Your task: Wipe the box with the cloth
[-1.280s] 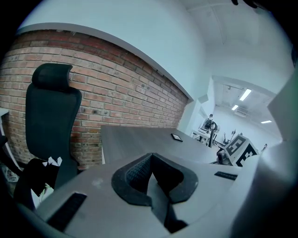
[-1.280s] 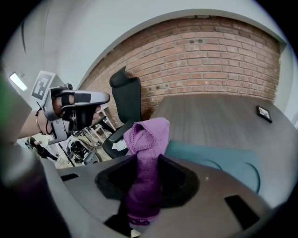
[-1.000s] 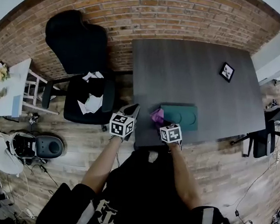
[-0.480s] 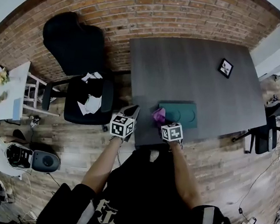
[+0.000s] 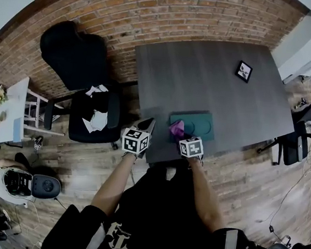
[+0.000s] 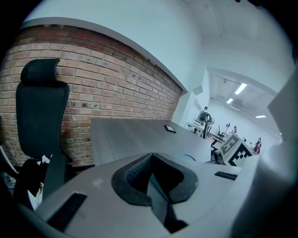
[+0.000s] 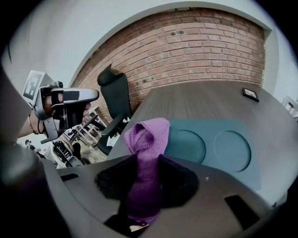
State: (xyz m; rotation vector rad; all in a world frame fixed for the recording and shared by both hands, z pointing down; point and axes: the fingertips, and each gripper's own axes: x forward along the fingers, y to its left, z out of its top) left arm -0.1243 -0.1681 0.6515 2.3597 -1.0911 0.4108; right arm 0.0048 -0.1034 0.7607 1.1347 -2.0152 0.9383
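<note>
Your right gripper (image 7: 146, 173) is clamped on the purple cloth (image 7: 148, 137), and a bunched fold of it stands up past the jaws in the lower middle of the right gripper view. Just beyond that fold lies the teal box (image 7: 210, 145) with two round hollows in its top (whether cloth and box touch is hard to tell). In the head view the box sits at the table's (image 5: 204, 76) near edge, centre frame. Your left gripper (image 6: 152, 161) has its jaws pressed together with nothing between them, at the table's lower-left corner. A small framed picture (image 5: 244, 71) lies at the upper right, and a black office chair (image 5: 74, 57) stands at the upper left.
</note>
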